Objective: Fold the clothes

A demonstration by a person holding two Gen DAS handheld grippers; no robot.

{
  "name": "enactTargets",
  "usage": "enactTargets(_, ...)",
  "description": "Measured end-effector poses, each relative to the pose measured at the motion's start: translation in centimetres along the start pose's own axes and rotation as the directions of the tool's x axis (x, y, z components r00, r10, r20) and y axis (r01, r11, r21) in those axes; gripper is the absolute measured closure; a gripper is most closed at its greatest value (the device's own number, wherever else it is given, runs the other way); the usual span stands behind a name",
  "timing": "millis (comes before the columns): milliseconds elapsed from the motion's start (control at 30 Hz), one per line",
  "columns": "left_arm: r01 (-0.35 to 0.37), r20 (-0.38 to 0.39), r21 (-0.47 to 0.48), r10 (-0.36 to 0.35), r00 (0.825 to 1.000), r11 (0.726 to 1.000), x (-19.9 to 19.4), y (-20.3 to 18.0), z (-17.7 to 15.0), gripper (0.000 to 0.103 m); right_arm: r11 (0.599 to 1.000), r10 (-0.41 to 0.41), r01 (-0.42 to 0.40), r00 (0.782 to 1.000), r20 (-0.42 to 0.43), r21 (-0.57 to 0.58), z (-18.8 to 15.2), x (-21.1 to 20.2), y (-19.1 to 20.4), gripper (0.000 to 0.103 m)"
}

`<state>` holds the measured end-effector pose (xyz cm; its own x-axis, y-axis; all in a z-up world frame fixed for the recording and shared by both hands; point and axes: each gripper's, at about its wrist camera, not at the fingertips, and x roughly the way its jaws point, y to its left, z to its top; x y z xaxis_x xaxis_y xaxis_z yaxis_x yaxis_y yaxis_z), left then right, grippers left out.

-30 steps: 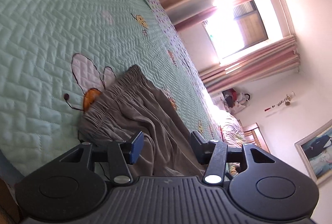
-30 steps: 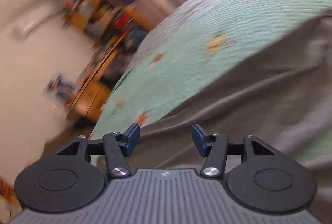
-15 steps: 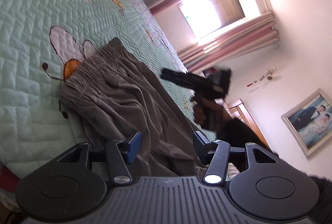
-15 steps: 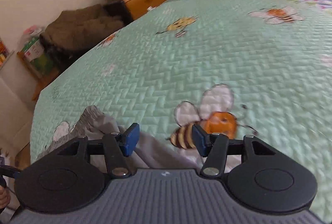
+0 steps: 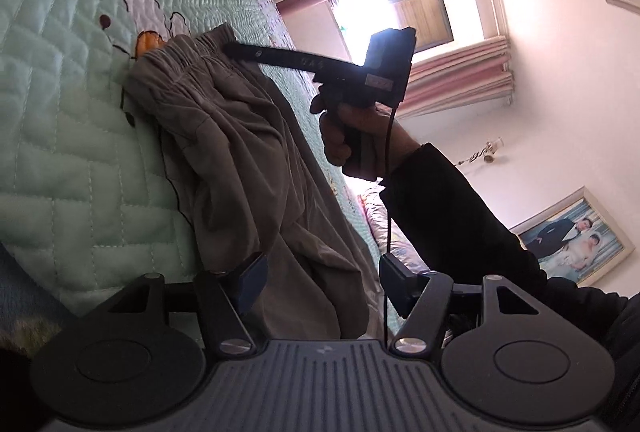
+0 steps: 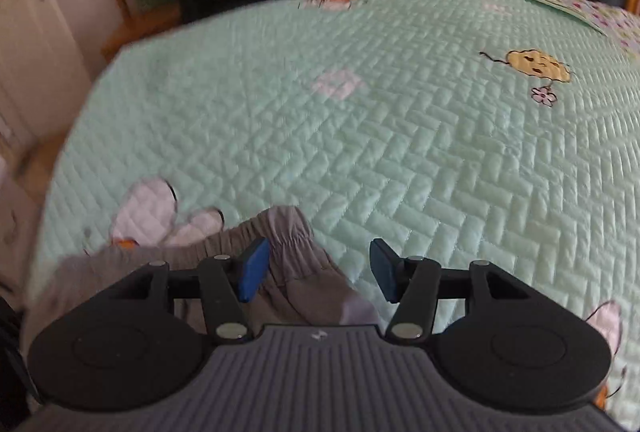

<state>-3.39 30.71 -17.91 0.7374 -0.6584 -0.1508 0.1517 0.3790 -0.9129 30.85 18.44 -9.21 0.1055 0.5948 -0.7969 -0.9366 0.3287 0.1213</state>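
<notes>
Grey trousers [image 5: 248,168] are spread on the quilted bed [image 6: 400,136]. The left tool [image 5: 320,282] is seen opening, with cloth between its unpressed fingers. The right tool [image 6: 316,270] is held apart over the waistband [image 6: 288,232].

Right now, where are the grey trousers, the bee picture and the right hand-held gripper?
grey trousers [image 5: 240,168], left wrist view, crumpled middle.
bee picture [image 6: 160,210], right wrist view, white wing.
right hand-held gripper [image 6: 316,270], right wrist view, between fingertips.

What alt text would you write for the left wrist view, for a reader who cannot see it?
Grey-brown trousers lie crumpled on a mint-green quilted bedspread, their elastic waistband away from the camera. The left gripper, jaws opening, has the near cloth between its pads, while a hand in a dark sleeve holds the right gripper at the waistband. A bright window is behind.
</notes>
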Motion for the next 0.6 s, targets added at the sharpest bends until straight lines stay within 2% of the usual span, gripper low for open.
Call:
enactTargets(33,0.004,0.004,-0.008,-0.004,1.000,1.000,-0.1,0.2,0.0,0.038,1.000,0.025,-0.025,0.999,-0.034,-0.004,0.0,0.4,0.2,0.064)
enactTargets(67,0.005,0.005,-0.010,-0.005,1.000,1.000,-0.1,0.3,-0.1,0.038,0.999,0.053,-0.053,0.997,-0.057,-0.005,0.0,0.7,0.3,0.073)
enactTargets(100,0.005,0.007,-0.010,-0.005,1.000,1.000,-0.2,0.2,-0.2,0.038,0.999,0.039,-0.041,0.997,-0.060,-0.024,0.1,0.7,0.6,0.075)
enactTargets(167,0.002,0.008,-0.006,-0.002,1.000,1.000,-0.2,0.2,-0.4,0.038,0.997,0.013,-0.017,0.999,-0.051,-0.076,0.4,0.0,1.4,0.089)
enactTargets(233,-0.006,0.008,-0.002,0.006,1.000,1.000,-0.2,0.3,-0.5,0.038,0.988,-0.037,0.036,0.999,-0.006,-0.151,0.7,-1.3,2.7,0.090)
enactTargets(267,-0.006,0.008,-0.001,0.006,1.000,1.000,-0.2,0.3,-0.5,0.038,0.970,-0.071,0.072,0.997,0.011,-0.230,0.5,-2.0,4.0,0.090)
enactTargets(333,0.003,0.011,-0.006,-0.003,1.000,1.000,-0.3,0.6,-0.5,0.037,0.915,-0.136,0.138,0.990,0.032,-0.380,-0.7,-2.4,6.9,0.090)
enactTargets(433,0.009,0.014,-0.015,-0.009,1.000,1.000,-0.2,0.8,-0.6,0.036,0.853,-0.204,0.208,0.977,0.061,-0.479,-2.2,-2.1,8.6,0.090)
enactTargets(533,-0.002,0.012,0.002,0.002,1.000,1.000,-0.4,0.6,-0.9,0.036,0.908,-0.231,0.250,0.968,0.095,-0.337,0.0,-2.4,4.8,0.090)
enactTargets(600,-0.008,0.015,-0.001,0.008,1.000,1.000,-0.4,0.6,-0.9,0.036,0.915,-0.275,0.306,0.950,0.148,-0.263,1.3,-2.0,2.5,0.090)
